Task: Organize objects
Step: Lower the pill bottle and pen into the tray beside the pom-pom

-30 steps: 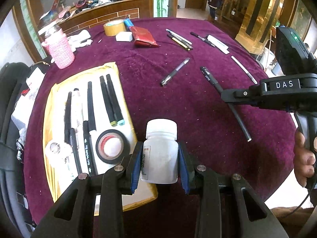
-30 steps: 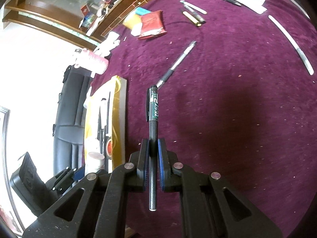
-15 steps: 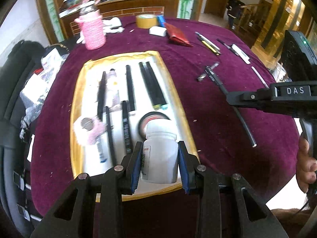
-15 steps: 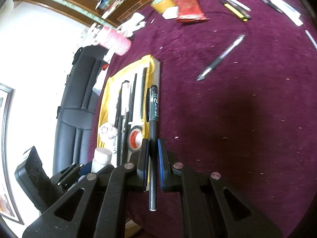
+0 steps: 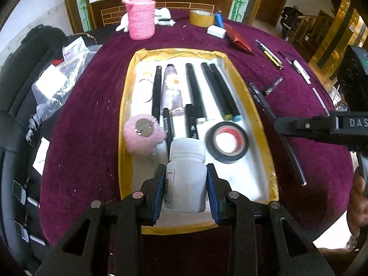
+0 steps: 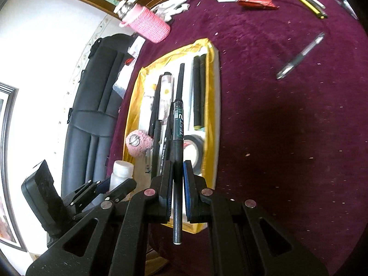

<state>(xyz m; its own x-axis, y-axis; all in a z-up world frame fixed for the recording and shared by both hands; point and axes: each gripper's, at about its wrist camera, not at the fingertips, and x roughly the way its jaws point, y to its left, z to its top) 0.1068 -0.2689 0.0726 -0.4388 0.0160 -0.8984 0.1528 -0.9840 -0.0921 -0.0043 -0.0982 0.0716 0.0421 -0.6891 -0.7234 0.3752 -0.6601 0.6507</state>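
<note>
My left gripper (image 5: 185, 185) is shut on a white pill bottle (image 5: 186, 174) and holds it above the near end of the yellow-rimmed white tray (image 5: 256, 115). The tray holds several black pens and markers (image 5: 194, 92), a black tape roll (image 5: 226, 141) and a pink fluffy clip (image 5: 143, 136). My right gripper (image 6: 177, 177) is shut on a black pen (image 6: 178, 126), held over the tray's right rim (image 6: 215, 105). The pen also shows in the left wrist view (image 5: 276, 126), as does the right gripper's body (image 5: 322, 130).
On the purple cloth lie a loose pen (image 6: 301, 55), more pens (image 5: 271, 56), a red packet (image 5: 239, 40), a white eraser (image 5: 216, 31), a tan tape roll (image 5: 201, 18) and a pink knitted cup (image 5: 140, 18). A black chair (image 6: 92, 105) stands left of the table.
Both grippers have moved left toward the tray with their loads. The bottle now hangs over the tray's near end, and the pen over the tray's right rim.
</note>
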